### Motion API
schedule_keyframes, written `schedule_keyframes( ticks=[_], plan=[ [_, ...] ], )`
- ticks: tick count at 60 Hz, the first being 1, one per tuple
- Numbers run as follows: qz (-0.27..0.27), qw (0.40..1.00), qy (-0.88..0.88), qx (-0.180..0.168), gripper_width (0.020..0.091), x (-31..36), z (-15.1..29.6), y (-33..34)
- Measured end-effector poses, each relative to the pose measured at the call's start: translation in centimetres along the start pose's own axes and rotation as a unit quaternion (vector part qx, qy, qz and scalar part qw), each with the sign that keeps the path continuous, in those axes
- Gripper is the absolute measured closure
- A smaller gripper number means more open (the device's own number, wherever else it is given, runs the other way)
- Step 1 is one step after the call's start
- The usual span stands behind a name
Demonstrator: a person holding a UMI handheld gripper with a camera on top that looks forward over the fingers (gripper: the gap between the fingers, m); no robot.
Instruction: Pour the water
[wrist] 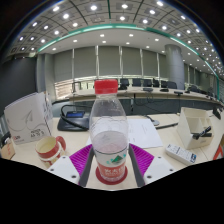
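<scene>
Clamped between two purple pads [82,157] close to the lens: a clear plastic bottle [109,135], upright, red cap [106,87] on, red and green label low on its body. Pressed on from both sides by the gripper [110,165], fingers narrowed onto the bottle's lower half. Water level inside hard to judge. From the left, on the pale table [150,135]: a white card stand [27,117] propped at a slant; just in front of it a red and cream cup [49,149], near the left finger but apart from it. Behind the bottle's left shoulder, a dark bag or case [72,120] lying flat. Right of the bottle, white sheets of paper [143,133] spread on the tabletop. Further right, a small white box [180,153] lying flat, then a white open-topped container [196,122] holding something dark. Beyond the table, black office chairs [150,88] along a row of blinds, under a ceiling dotted with round lights [93,8].
</scene>
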State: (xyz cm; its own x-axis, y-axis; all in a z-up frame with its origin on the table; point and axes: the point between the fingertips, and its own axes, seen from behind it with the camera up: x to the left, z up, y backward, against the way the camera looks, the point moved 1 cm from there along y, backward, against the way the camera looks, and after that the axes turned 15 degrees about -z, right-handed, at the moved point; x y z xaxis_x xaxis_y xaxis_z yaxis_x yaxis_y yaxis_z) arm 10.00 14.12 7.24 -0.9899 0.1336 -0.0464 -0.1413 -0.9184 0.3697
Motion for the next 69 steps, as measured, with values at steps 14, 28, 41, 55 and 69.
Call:
schedule_keyframes(
  ticks=[14,28,41,55,69],
  plan=[
    [-0.030,0.999,-0.011,0.036,0.0244,-0.5,1.5,5.9],
    [-0.075,0.994,0.016,0.074,0.0245,1.0,3.8,20.2],
    [-0.107,0.989,0.027,0.097,0.0249,2.7,3.8,32.5],
    [-0.122,0.987,0.039,0.095,0.0246,3.0,3.5,37.3],
    [-0.118,0.988,0.040,0.086,0.0247,3.7,4.2,38.6]
  ],
)
